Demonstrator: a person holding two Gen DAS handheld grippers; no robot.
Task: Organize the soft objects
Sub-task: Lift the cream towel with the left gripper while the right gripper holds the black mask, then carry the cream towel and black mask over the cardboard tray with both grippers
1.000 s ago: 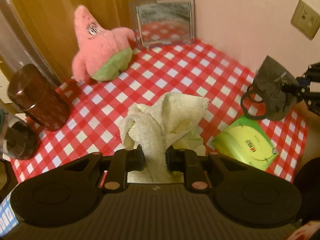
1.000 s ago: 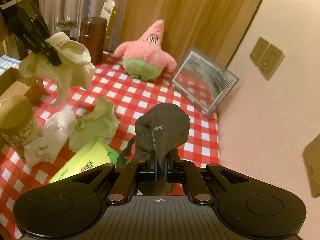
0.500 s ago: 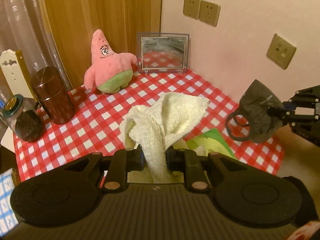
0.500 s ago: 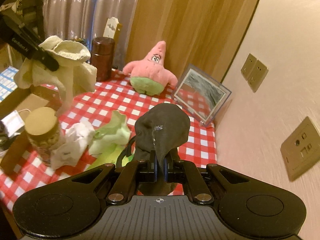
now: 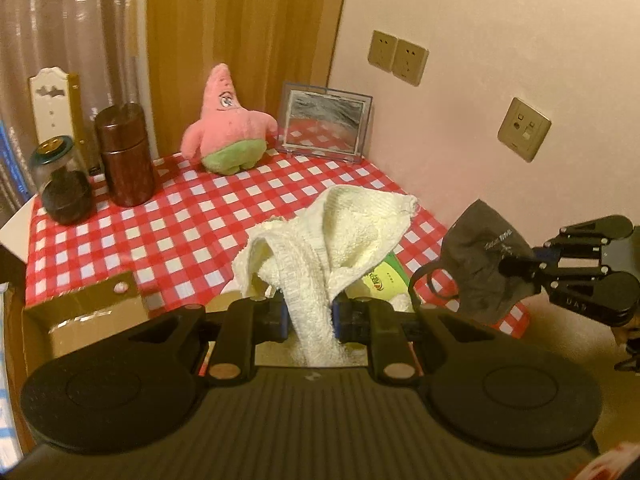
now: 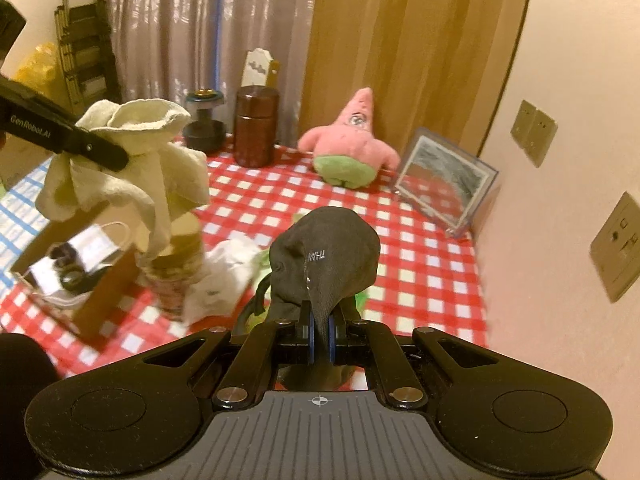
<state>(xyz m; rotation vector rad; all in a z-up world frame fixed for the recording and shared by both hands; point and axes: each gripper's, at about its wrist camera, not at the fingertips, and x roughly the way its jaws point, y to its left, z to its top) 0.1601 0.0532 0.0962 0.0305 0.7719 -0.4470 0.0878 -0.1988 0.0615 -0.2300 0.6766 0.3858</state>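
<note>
towel (image 5: 320, 248) and dark cloth (image 6: 324, 256) lifted higher, farther back

Checked table (image 5: 168, 236) — pink plush (image 5: 228, 136), brown canister (image 5: 126, 156), mirror frame (image 5: 326, 122)

- Left gripper (image 5: 308, 316) raised above the table, angled downward, jaws clamped on a bunched cream towel (image 5: 340, 236).
- Right gripper (image 6: 320, 338) alongside, also tilted down, jaws nearly together, pinching a dark cloth (image 6: 326, 256).
</note>
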